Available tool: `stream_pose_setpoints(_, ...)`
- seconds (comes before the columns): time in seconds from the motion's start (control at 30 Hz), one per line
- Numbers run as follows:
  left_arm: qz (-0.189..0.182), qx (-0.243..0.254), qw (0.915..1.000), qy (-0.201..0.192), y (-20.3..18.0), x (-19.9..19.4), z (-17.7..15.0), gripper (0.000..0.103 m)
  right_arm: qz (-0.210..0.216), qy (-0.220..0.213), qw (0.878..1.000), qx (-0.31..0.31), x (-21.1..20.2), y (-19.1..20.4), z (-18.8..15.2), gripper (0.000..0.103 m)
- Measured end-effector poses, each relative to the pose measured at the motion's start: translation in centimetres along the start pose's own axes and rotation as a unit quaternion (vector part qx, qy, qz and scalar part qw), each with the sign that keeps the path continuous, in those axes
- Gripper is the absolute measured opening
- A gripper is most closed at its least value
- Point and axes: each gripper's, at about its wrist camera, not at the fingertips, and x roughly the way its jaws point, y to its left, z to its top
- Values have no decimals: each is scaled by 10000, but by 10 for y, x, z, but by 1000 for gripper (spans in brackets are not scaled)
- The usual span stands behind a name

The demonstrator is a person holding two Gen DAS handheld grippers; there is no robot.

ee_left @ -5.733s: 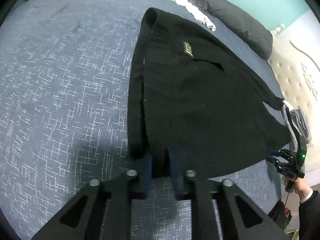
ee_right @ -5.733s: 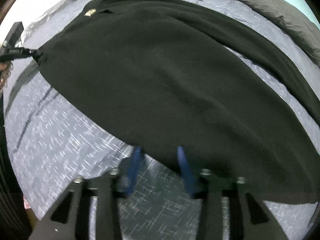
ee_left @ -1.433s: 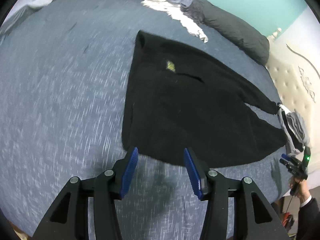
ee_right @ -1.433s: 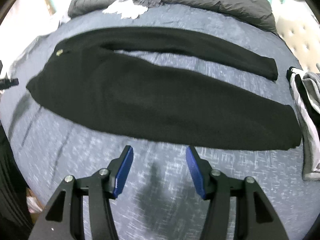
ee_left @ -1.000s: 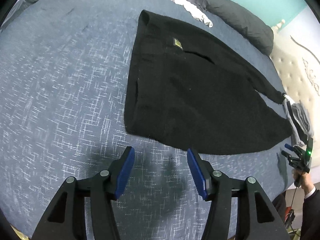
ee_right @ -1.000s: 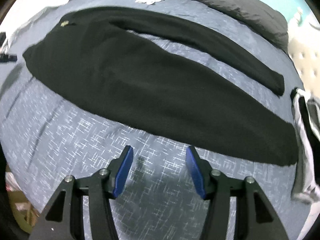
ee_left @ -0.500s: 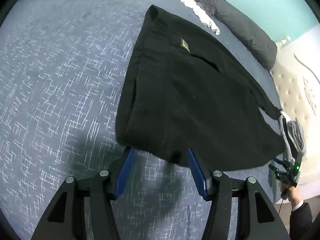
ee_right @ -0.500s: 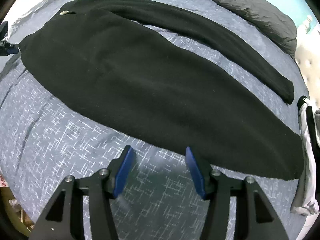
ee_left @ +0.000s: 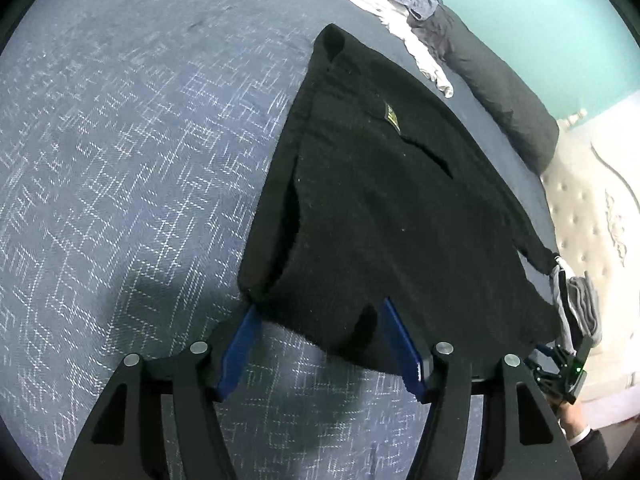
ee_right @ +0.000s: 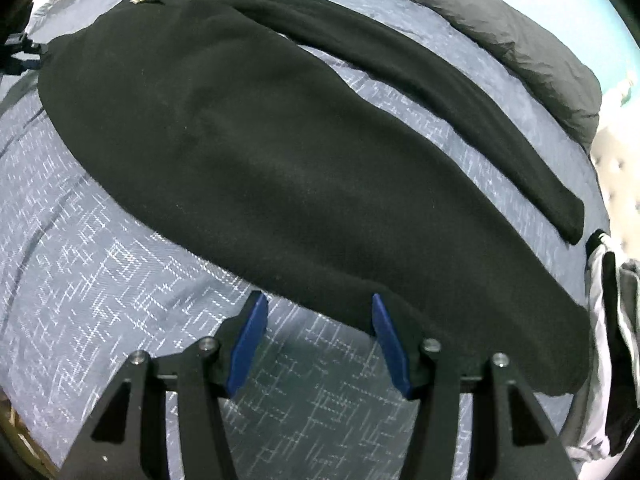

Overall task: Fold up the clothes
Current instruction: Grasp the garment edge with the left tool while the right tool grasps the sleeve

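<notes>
At the bottom of the left wrist view the left gripper (ee_left: 320, 312) has its blue pads spreading wider, the near hem of the black garment (ee_left: 384, 200) lying between them unpinched. In the right wrist view the right gripper (ee_right: 316, 308) stands apart too, its tips at the garment's (ee_right: 280, 152) lower edge, gripping nothing. The garment lies flat across the middle of the blue patterned bedspread (ee_left: 120, 160), one sleeve (ee_right: 440, 88) stretched toward the right. Farther off, a dark bolster (ee_right: 520, 40) and crumpled clothes (ee_left: 400, 4) fill the upper right
</notes>
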Motion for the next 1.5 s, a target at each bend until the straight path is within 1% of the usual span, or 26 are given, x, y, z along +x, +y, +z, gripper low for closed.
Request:
stream_pose_setpoints(0.07, 50, 55, 10000, 9, -2, 1, -1, 65, 62, -24, 10000, 66, 0, -1, 1, 52)
stream_pose_setpoints(0.1, 95, 88, 9999, 4, -3, 1, -1, 62, 111, -25, 9999, 87, 1, -2, 1, 46)
stream_pose_setpoints(0.13, 150, 110, 9998, -12, -4, 0, -2, 53, 148, -22, 9998, 91, 1, -2, 2, 39)
stream_pose_setpoints(0.17, 178, 117, 9998, -32, -4, 0, -1, 44, 175, -26, 9998, 85, 1, -2, 1, 35)
stream_pose_setpoints(0.23, 137, 107, 9998, -67, -3, 2, 3, 36, 202, -85, 9997, 125, 0, -5, 1, 18)
stream_pose_setpoints(0.27, 118, 117, 9998, -68, -4, 1, 3, 31, 218, -128, 9995, 164, -2, -7, 1, 16)
stream_pose_setpoints(0.33, 104, 186, 9998, -67, -5, -1, 4, 26, 248, -219, 9992, 239, -4, -13, 1, 9)
stream_pose_setpoints(0.37, 95, 213, 9997, -98, -6, -3, 4, 21, 234, -247, 9991, 240, -5, -14, 2, 8)
stream_pose_setpoints(0.4, 85, 240, 9996, -129, -7, -5, 4, 20, 210, -285, 9991, 225, -7, -15, 4, 6)
stream_pose_setpoints(0.47, 33, 275, 9993, -253, -10, -11, 6, 16, 144, -395, 9989, 182, -11, -16, 6, 5)
stream_pose_setpoints(0.67, -109, 346, 9979, -530, -25, -26, 21, 11, 62, -813, 9960, 352, -29, -28, 14, 4)
stream_pose_setpoints(0.87, -116, 414, 9965, -712, -39, -40, 52, 11, 31, -1115, 9924, 524, -40, -58, 38, 3)
stream_pose_setpoints(1.03, -162, 477, 9952, -837, -57, -42, 88, 10, 1, -1344, 9882, 731, -50, -83, 67, 3)
stream_pose_setpoints(1.27, -149, 527, 9938, -967, -80, -32, 143, 10, -109, -1475, 9859, 788, -46, -118, 117, 3)
stream_pose_setpoints(1.5, -149, 452, 9945, -936, -88, -1, 191, 10, -223, -1518, 9840, 907, -30, -154, 163, 3)
